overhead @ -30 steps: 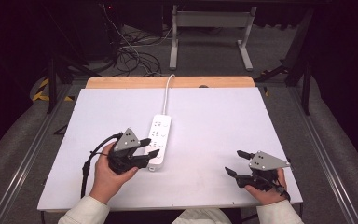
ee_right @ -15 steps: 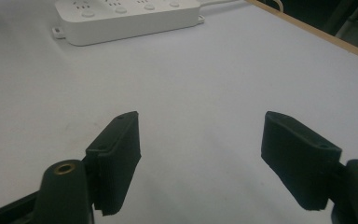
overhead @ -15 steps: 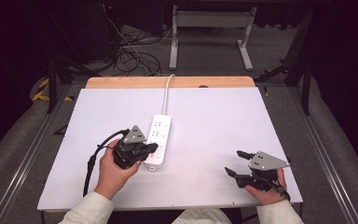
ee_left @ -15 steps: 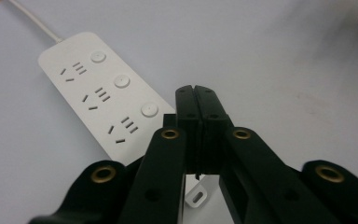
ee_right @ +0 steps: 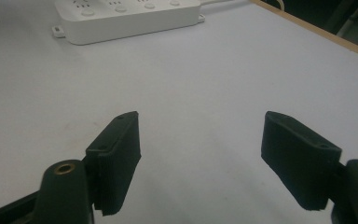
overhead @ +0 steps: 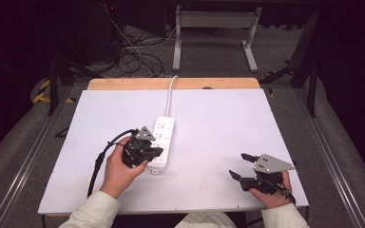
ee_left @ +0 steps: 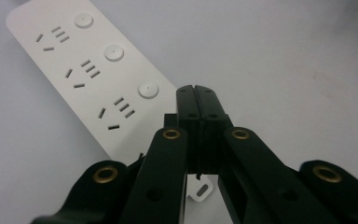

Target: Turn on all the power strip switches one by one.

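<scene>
Left gripper (overhead: 148,154) is right on the power strip (overhead: 161,142), down at its near end, and its jaws are pressed flat together with nothing between them, as the left gripper view makes plain. The closed tip (ee_left: 197,100) sits just past the last round button (ee_left: 148,89), at the strip's near right edge, so this reads to me as a poke or a nudge, not a grab.

Where's the strip? On the white table (overhead: 218,118), a little left of centre, its long axis running roughly 12 to 6 o'clock from the high view, tipped slightly toward 1, with the white cord (overhead: 172,95) leaving the far end toward the back edge. From the left tip, the body of the strip stretches away toward 10 or 11 o'clock in that gripper's own picture.

Right gripper (overhead: 241,167) (parked at about 5 o'clock on the table) has its jaws spread wide over bare surface, well apart from the strip, which lies off at its 11 o'clock (ee_right: 126,18).

So the left hand (overhead: 119,166) is far the nearer one; any press along that button row belongs to it.
</scene>
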A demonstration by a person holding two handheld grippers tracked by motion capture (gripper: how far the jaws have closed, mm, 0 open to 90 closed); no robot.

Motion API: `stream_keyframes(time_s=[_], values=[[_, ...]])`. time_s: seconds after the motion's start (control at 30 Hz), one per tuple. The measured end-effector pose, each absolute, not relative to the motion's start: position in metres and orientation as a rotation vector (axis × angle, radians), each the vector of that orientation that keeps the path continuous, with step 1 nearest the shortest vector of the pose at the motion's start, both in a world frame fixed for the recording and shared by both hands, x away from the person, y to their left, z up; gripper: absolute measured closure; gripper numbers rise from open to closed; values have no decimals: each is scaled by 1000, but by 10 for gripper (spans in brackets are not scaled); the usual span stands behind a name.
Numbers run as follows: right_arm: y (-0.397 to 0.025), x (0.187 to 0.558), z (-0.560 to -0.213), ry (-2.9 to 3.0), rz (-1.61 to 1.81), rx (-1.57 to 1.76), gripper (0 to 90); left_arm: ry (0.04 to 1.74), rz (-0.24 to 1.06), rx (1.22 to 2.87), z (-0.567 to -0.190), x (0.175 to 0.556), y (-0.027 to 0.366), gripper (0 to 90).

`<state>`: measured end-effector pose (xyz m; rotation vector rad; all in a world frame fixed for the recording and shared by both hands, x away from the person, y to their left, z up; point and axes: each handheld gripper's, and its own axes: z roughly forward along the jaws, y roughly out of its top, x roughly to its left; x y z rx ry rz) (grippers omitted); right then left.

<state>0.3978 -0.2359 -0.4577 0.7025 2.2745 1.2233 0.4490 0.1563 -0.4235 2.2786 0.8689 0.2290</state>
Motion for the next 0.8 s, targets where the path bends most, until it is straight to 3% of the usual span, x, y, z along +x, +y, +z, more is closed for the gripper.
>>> stream_keyframes(time_s=[0.8], values=[[-235, 398, -458, 2287, 1215, 691, 280, 889, 177, 2351, -445, 461, 149, 896]])
